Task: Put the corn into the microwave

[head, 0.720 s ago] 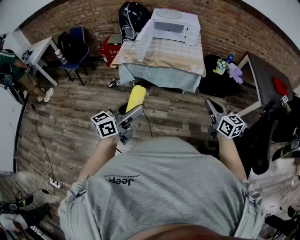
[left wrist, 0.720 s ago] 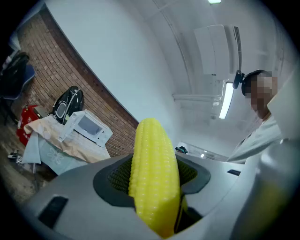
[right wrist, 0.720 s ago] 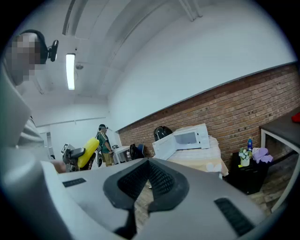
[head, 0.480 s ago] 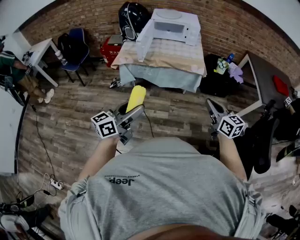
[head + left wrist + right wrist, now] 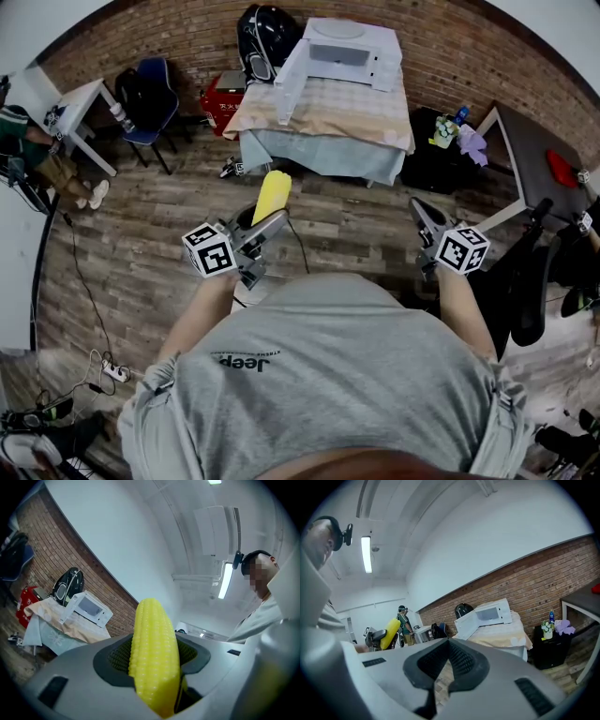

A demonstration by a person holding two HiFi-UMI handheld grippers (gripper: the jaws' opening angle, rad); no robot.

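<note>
Two grippers: left gripper (image 5: 270, 221) at about 11 o'clock from the person's chest in the head view, right gripper (image 5: 418, 210) at about 1 o'clock, well apart.
Left jaws: clamped on the corn (image 5: 154, 653), with a pad pressing each side.
Corn: yellow cob, much of it sticking out past the jaw tips toward 12 o'clock, above the wooden floor (image 5: 141, 244).
Right jaws: tips together, nothing between them.
Microwave (image 5: 345, 49): white, at 12 o'clock on a cloth-covered table (image 5: 319, 112) by the brick wall; its door (image 5: 289, 82) stands open toward 7 o'clock.
Gap: corn well apart from the microwave.
</note>
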